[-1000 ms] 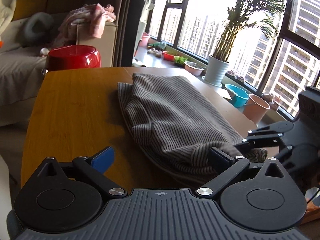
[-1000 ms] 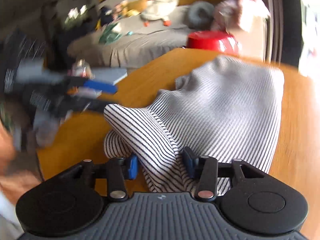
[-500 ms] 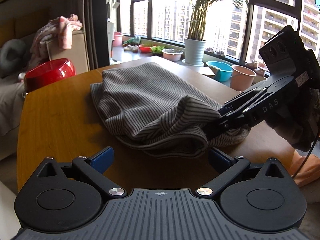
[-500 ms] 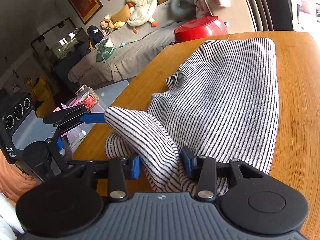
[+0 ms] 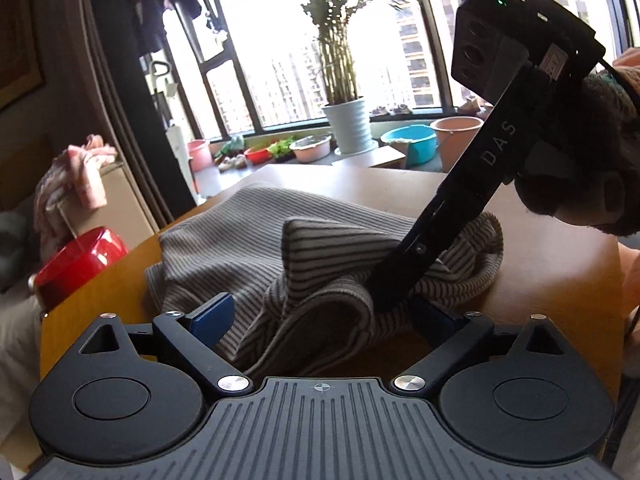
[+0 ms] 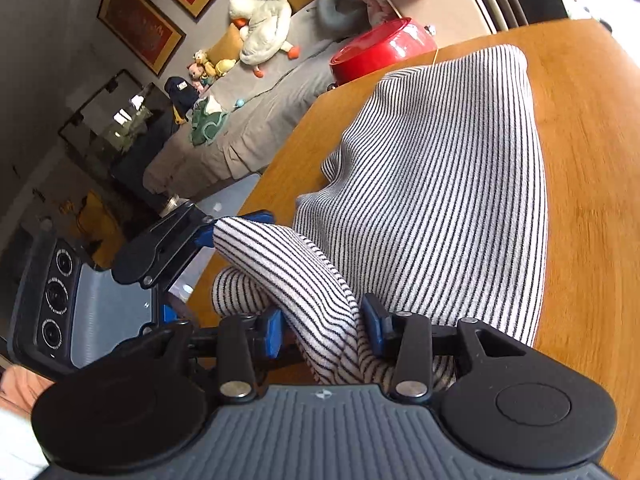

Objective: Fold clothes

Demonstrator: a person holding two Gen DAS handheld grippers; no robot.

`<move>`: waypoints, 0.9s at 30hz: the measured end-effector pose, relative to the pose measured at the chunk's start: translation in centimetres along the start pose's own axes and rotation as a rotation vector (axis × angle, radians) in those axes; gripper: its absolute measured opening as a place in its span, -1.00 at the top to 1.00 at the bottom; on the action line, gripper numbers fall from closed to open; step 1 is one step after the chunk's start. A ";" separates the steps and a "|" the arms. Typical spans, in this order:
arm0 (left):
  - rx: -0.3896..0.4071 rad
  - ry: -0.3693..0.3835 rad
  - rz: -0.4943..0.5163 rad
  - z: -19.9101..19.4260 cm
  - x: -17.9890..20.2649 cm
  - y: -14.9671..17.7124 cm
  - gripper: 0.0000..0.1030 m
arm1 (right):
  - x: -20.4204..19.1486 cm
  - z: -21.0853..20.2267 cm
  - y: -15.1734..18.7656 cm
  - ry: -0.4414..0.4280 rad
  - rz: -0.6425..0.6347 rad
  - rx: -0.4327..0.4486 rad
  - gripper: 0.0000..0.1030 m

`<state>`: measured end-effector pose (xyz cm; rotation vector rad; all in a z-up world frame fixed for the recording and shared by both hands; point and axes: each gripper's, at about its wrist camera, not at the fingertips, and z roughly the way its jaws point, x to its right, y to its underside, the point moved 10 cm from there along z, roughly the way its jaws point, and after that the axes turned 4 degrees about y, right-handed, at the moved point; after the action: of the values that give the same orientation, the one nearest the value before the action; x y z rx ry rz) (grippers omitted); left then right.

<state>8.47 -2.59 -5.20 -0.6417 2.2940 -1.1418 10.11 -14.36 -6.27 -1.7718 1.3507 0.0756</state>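
Folding well means carrying the striped garment point(image 6: 440, 184), lying on the bench point(image 6: 592, 160), over evenly: right gripper point(image 6: 322, 330) fingers pinch its near fold, while left gripper point(image 5: 324, 316) fingers, spread around the bunched edge, should close before lifting.

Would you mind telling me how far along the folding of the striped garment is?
Partly done: most of the striped garment already lies flat on the wooden table. In hand: the right gripper is shut on a raised fold at its near end, with the left gripper open around that bunch. Left: laying that end over and smoothing it.
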 end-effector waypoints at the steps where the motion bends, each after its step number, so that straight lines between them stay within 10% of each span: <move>1: 0.001 0.024 -0.011 0.1 0.1 0.0 -0.68 | -0.2 -0.3 0.0 0.024 -0.029 0.012 0.19; 5: 0.003 0.087 -0.079 0.1 -0.3 0.0 -0.44 | -0.9 -4.0 -0.4 0.147 -0.230 0.134 -0.17; 12: 0.038 0.222 -0.532 -0.1 -5.0 0.4 -0.30 | -0.8 -6.7 3.3 0.452 -0.704 0.171 -0.48; 15: 0.027 0.190 -0.590 0.3 -6.3 0.9 -0.29 | 0.0 -5.8 5.0 0.497 -0.735 0.096 0.44; 18: 0.018 0.188 -0.627 0.7 -7.0 1.3 -0.30 | 0.4 -6.0 5.4 0.524 -0.738 0.075 0.45; 22: 0.013 0.193 -0.633 0.8 -7.0 1.5 -0.31 | -2.6 -6.7 4.6 0.520 -0.859 0.180 -0.42; 27: -0.021 0.199 -0.602 -0.6 -6.3 1.8 -0.40 | -6.6 -3.2 5.2 0.435 -0.996 0.190 -0.44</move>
<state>12.66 2.55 -5.01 -1.3416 2.3427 -1.5000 1.88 -11.65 -3.97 -2.1630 0.5706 -0.9861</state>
